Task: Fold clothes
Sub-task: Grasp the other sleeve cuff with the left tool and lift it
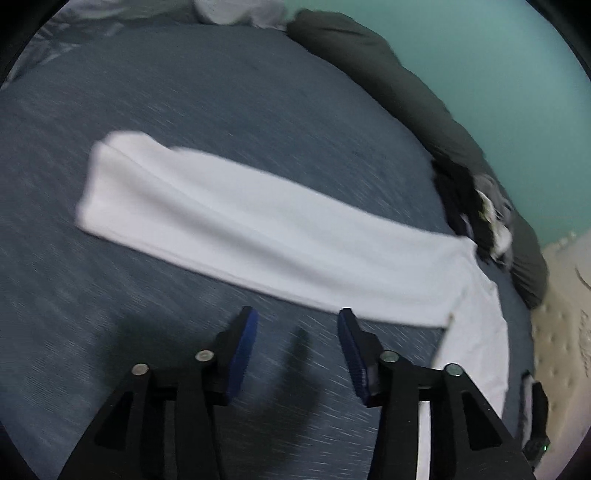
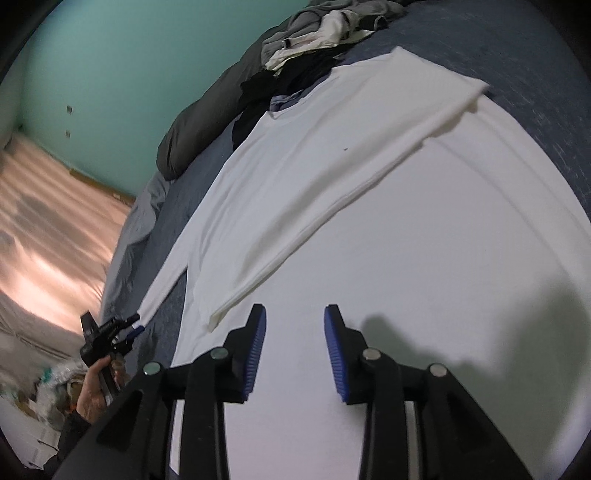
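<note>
Clothes pile (image 2: 314,33) – bedspread (image 1: 221,103) beside

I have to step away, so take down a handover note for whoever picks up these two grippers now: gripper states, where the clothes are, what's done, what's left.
Left gripper: open, nothing between the pads, over bare blue bedspread.
Right gripper: open, empty, over the white long-sleeve shirt.
The shirt lies flat on the bed; one sleeve is already folded across the body, the other sleeve still stretches out to the side.
Pile of unfolded clothes waits near the dark duvet.
Left: fold in the second sleeve, fold the body, then the pile.
</note>
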Demonstrator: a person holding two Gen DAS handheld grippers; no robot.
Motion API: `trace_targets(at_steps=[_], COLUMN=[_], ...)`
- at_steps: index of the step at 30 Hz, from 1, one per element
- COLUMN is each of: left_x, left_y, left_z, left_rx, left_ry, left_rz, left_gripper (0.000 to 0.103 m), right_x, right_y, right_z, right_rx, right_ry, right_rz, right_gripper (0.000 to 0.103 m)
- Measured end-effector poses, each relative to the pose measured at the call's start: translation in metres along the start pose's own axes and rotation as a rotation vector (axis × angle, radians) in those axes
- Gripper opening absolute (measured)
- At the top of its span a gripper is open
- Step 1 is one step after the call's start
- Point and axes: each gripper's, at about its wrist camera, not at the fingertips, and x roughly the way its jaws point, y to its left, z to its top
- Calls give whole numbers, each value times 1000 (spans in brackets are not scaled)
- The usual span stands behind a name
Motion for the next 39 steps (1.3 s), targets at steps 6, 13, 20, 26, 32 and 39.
trace_targets(at_steps=[6, 13, 20, 26, 32, 39], left_x=[-19, -13, 3, 12, 25, 23], left_y=[36, 65, 93, 99, 81, 46], left_z=[34, 64, 85, 88, 86, 90], left_rx=[-2, 4, -43, -60, -11, 58], left_ry=[-36, -31, -9, -31, -21, -33], left_rz=[131, 237, 252, 201, 131, 79], left_gripper=[58, 59, 59, 59, 40, 7], right_x=[-2, -1, -2, -4, -6, -9], right_y=[-4, -9, -14, -17, -18, -20], right_z=[1, 0, 0, 1, 1, 2], right_rx=[-4, 17, 23, 25, 28, 34], right_ry=[-9, -1, -6, -11, -10, -16], right_rz=[4, 17, 5, -3, 0, 9], right_gripper=[33, 33, 41, 41, 41, 41])
